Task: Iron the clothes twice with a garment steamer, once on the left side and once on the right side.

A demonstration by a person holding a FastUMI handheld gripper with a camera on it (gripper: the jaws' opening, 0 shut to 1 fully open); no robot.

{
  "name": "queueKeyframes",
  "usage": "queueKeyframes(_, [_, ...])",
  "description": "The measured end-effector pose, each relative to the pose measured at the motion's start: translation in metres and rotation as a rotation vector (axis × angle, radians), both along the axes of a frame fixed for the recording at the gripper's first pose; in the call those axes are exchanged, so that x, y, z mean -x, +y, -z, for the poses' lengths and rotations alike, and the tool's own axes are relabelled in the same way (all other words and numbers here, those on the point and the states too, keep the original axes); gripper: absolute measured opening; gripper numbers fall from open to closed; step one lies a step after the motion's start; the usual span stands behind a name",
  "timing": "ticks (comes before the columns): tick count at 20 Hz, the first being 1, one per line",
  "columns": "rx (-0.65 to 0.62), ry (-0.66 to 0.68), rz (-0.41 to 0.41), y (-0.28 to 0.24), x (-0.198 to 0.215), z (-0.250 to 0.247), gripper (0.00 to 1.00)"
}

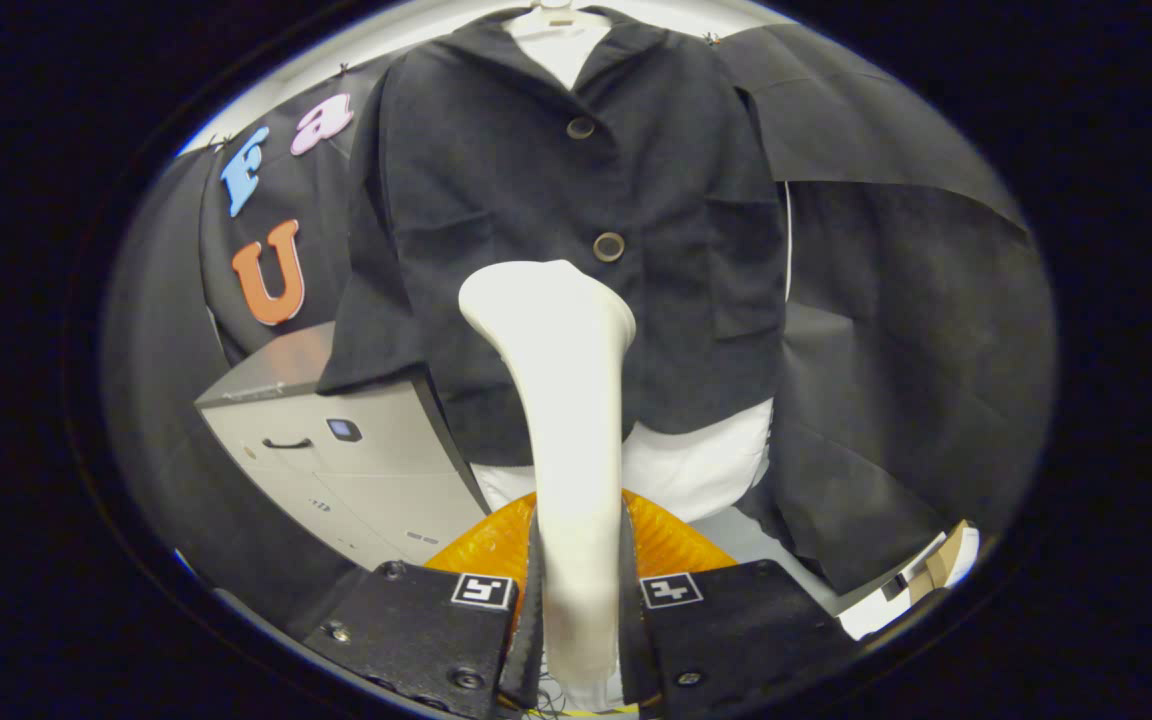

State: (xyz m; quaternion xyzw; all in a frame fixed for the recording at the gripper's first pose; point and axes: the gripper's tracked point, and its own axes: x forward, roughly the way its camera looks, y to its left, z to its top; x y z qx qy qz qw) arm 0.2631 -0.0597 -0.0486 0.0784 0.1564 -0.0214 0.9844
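Gripper [576, 600] clamped on steamer handle [566, 420]; head faced black jacket [556, 200], near its middle. Stroke pending: likely shift to one side.

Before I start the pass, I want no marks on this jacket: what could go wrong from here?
1. The steamer sits near the jacket's middle, right below a button; its head could snag there.
2. The gripper clamps only the steamer's lower handle, so the head may tilt when pressed on cloth.
3. The jacket hangs loose over a white shirt; it may swing away rather than flatten.
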Motion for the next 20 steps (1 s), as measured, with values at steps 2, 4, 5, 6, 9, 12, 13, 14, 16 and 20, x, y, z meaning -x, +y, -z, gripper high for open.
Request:
queueKeyframes(2, [-0.015, -0.038, 0.006, -0.017, 0.020, -0.021, 0.33])
queueKeyframes(4, [-0.026, -0.075, 0.021, -0.042, 0.028, -0.044, 0.33])
queueKeyframes(5, [-0.028, -0.105, 0.033, -0.054, 0.031, -0.059, 0.33])
queueKeyframes(6, [-0.022, -0.130, 0.044, -0.067, 0.037, -0.074, 0.33])
queueKeyframes(9, [-0.026, -0.194, 0.062, -0.088, 0.041, -0.117, 0.33])
queueKeyframes(12, [-0.029, -0.250, 0.079, -0.107, 0.032, -0.161, 0.33])
queueKeyframes(13, [-0.036, -0.269, 0.078, -0.110, 0.028, -0.175, 0.33])
queueKeyframes(14, [-0.037, -0.289, 0.080, -0.115, 0.022, -0.190, 0.33])
queueKeyframes(16, [-0.038, -0.320, 0.083, -0.123, 0.010, -0.216, 0.33])
queueKeyframes(20, [-0.039, -0.369, 0.069, -0.125, -0.014, -0.259, 0.33])
